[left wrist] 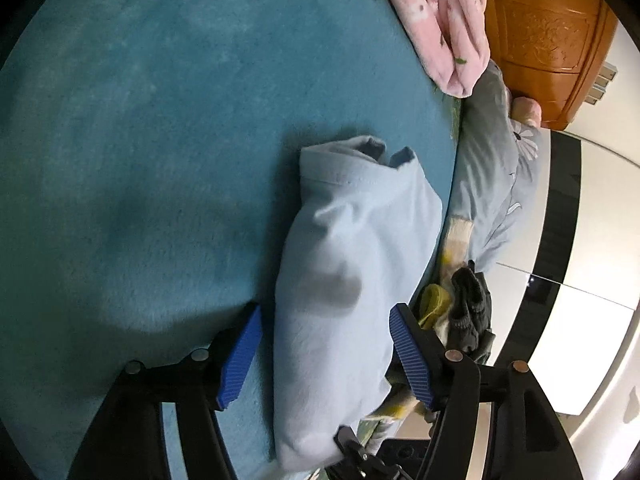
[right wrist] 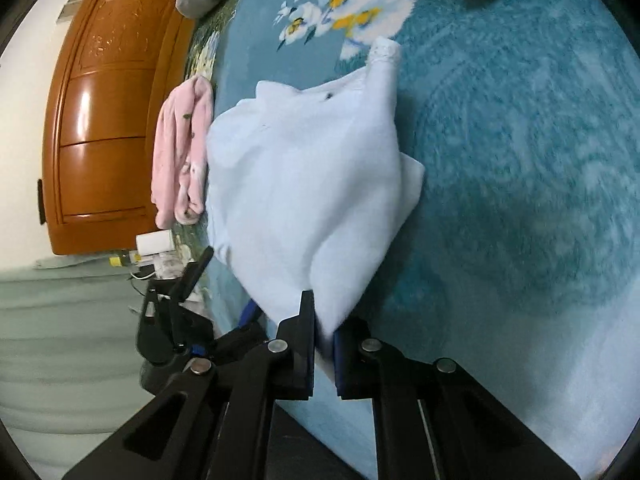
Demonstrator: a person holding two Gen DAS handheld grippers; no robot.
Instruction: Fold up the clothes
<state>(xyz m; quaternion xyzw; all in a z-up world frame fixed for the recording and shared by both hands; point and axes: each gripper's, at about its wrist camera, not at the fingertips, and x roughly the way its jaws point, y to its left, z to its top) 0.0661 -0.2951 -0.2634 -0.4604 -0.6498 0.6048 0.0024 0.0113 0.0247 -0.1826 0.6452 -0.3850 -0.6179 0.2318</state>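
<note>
Shirt (right wrist: 304, 184), pale blue and part-folded, lay at frame centre on the blanket (right wrist: 520, 160); right gripper (right wrist: 324, 344) pinched its near corner to carry a fold, while left gripper (left wrist: 326, 354) straddled it, unclamped.

No text, label, brand, number or sign can be read in either view. The small white boxes (right wrist: 155, 242) on the floor beside the bed are too blurred and too small to show any print.
</note>
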